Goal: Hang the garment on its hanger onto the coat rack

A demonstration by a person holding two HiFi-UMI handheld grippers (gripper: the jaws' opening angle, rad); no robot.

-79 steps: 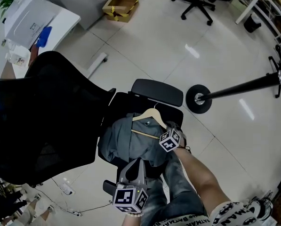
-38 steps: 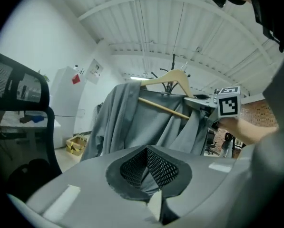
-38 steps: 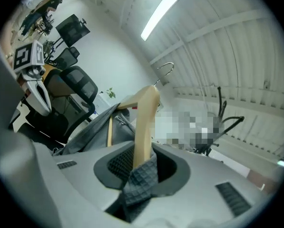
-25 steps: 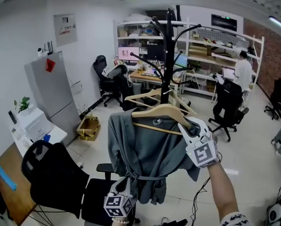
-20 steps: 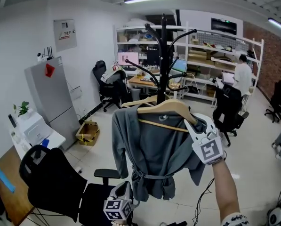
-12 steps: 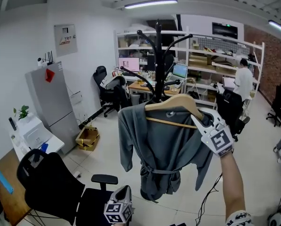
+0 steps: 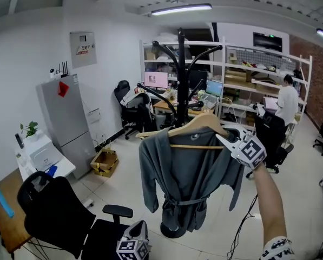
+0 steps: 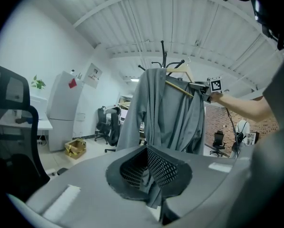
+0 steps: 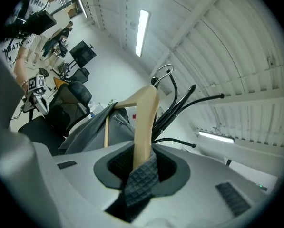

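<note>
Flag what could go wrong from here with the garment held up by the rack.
The right gripper clamps the hanger at one end only, so it could tip and the garment slide off. The hook may miss or snag among the coat rack prongs.

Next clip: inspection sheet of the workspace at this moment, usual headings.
Surface: glossy tiled floor; no worktable seen.
Job's things: grey garment on wooden hanger, held up before the black coat rack; whether the hook is on a branch cannot be told.
Clutter: cardboard box, black office chair.
Grippers: right gripper shut on the hanger's end; left gripper low, fingers together, clear of the garment.
Cables: black cable on the floor.
Surroundings: grey fridge, shelving, a person at a desk.
</note>
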